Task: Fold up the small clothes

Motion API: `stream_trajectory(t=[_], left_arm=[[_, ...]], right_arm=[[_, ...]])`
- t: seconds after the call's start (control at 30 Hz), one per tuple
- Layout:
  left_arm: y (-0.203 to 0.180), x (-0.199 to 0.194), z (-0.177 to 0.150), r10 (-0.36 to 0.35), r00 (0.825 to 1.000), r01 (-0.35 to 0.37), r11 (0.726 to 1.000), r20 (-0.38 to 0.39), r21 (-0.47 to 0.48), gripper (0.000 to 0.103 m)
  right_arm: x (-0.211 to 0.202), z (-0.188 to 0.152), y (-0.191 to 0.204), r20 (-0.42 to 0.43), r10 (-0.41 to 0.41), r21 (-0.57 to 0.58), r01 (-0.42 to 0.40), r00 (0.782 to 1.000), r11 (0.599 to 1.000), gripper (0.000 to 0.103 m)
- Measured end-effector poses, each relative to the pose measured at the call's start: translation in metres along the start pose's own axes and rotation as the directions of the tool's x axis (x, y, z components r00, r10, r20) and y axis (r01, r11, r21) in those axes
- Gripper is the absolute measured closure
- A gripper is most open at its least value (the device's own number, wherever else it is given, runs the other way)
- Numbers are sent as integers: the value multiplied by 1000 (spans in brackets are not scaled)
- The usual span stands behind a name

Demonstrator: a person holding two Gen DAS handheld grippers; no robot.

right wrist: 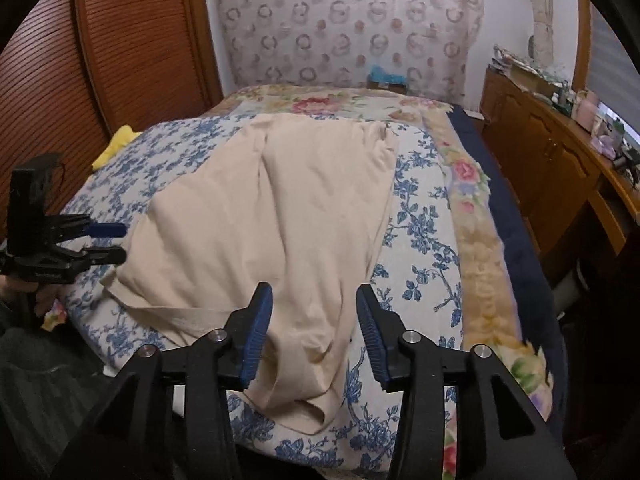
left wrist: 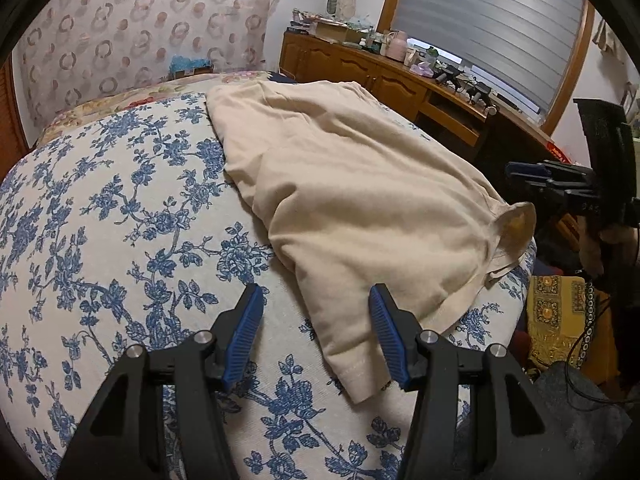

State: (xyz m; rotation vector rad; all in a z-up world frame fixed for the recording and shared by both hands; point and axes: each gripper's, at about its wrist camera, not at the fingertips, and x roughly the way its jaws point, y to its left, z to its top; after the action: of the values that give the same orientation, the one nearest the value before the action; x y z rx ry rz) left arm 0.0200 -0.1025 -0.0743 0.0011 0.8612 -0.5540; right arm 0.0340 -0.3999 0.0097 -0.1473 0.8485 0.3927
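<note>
Each wrist camera looks steeply down along its own fingers, close above the bed (left wrist: 120, 240). Both views share the cream shirt (right wrist: 280, 208) and show the opposite gripper beside it.

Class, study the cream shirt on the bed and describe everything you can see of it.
The cream shirt is a plain, soft knit garment, seemingly cotton, lying rumpled and partly folded lengthwise on the blue floral bedspread. A stitched sleeve end and the ribbed neckline lie nearest the cameras. Both pairs of blue-padded fingers stand open around its near edges; neither grips it.
</note>
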Motion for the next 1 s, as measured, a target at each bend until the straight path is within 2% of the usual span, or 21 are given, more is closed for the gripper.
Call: stream_trajectory(t=[0.1, 0.17, 0.27, 0.33, 0.4, 0.43, 0.5, 0.77, 0.83, 1.0], left_arm=[[0, 2, -1, -2, 1000, 2, 1000, -5, 2, 49], [0, 3, -2, -8, 1000, 8, 1000, -7, 2, 53], [-1, 6, -4, -29, 999, 29, 1000, -17, -1, 64], [-2, 6, -5, -38, 999, 39, 999, -20, 4, 77], [-5, 6, -6, -52, 998, 52, 999, -31, 11, 85], [-7, 6, -7, -55, 998, 55, 998, -36, 15, 93], [-11, 4, -9, -70, 997, 71, 997, -40, 23, 98], [-20, -12, -14, -95, 995, 97, 994, -35, 47, 99], [-19, -10, -13, -88, 995, 90, 995, -37, 46, 98], [-15, -5, -13, -64, 997, 66, 997, -51, 34, 98]], right_arm=[[13, -4, -2, -24, 1, 25, -1, 1000, 1000, 57], [22, -8, -4, -41, -4, 40, 5, 999, 999, 57], [29, -15, -7, -56, 2, 56, 1, 998, 998, 57], [27, -17, -9, -52, 6, 69, -2, 999, 998, 56], [22, -16, -11, -31, -3, 69, 5, 1000, 998, 55], [21, -16, -11, -28, -8, 69, 10, 1000, 998, 53], [22, -17, -12, -36, -14, 72, 17, 999, 997, 51], [26, -33, -8, -83, -8, 70, 14, 997, 997, 51], [28, -36, -6, -100, -13, 69, 20, 995, 997, 51], [26, -41, -6, -109, 35, 80, -26, 993, 996, 51]])
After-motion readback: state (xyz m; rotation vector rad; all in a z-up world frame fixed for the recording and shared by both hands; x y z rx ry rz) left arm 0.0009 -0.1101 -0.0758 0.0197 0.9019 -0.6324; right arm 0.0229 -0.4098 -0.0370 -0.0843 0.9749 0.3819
